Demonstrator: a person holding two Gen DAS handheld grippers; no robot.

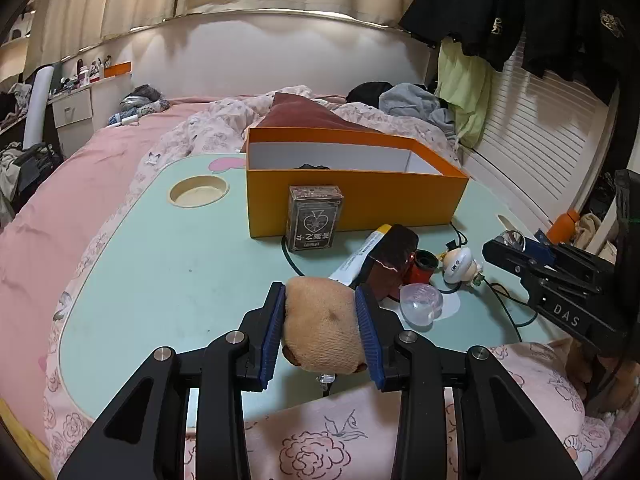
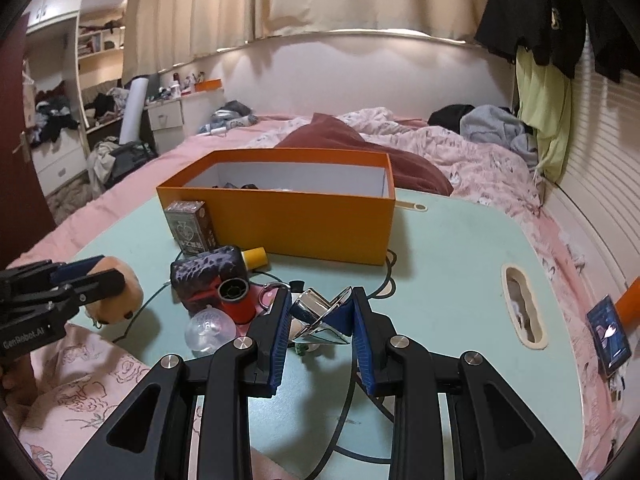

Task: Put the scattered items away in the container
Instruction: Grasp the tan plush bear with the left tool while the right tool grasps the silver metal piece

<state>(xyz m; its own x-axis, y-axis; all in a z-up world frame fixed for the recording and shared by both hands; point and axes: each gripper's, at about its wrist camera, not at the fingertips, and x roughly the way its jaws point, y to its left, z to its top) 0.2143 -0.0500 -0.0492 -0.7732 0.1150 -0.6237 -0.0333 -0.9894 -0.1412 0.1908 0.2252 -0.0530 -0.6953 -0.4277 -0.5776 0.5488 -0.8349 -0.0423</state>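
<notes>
Left tongs clamped a tan plush toy; right tongs clamped a shiny folded metal piece. The open orange cardboard box held few items; most clutter remained on the tabletop.

"DAS" on my right gripper body, "GenRobot.AI" on my left gripper. Card box: spade sign; its characters too small to read.

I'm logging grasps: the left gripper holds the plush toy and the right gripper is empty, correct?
Not quite. The left gripper does hold the plush toy, but the right gripper is shut on a shiny metal object, as the right wrist view shows.
</notes>
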